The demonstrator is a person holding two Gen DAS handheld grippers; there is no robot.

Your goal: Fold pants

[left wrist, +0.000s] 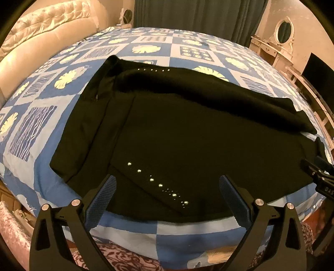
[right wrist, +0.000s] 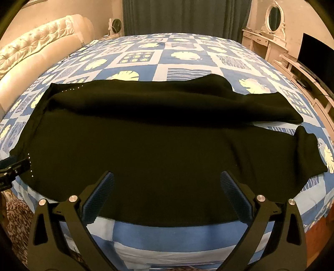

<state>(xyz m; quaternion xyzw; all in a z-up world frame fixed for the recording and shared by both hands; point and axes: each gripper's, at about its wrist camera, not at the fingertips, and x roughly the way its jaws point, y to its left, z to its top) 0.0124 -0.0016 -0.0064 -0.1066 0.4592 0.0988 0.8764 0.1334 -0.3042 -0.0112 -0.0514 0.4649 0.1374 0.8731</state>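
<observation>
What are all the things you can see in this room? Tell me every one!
pants: one pair, black with small shiny studs, spread across the near part of the bed, legs pointing right
bedspread: one, blue and white squares with pale leaf prints, covering the bed
headboard: one, cream, tufted, at the left
curtain: one, dark grey-green, behind the bed
fan: one, small, by the headboard's far end
dressing table with oval mirror: one, white, far right
screen: one, black, on the right-hand cabinet
left gripper: one, black with blue pads, open above the pants' near edge
right gripper: one, same colours, open above the pants' near edge
</observation>
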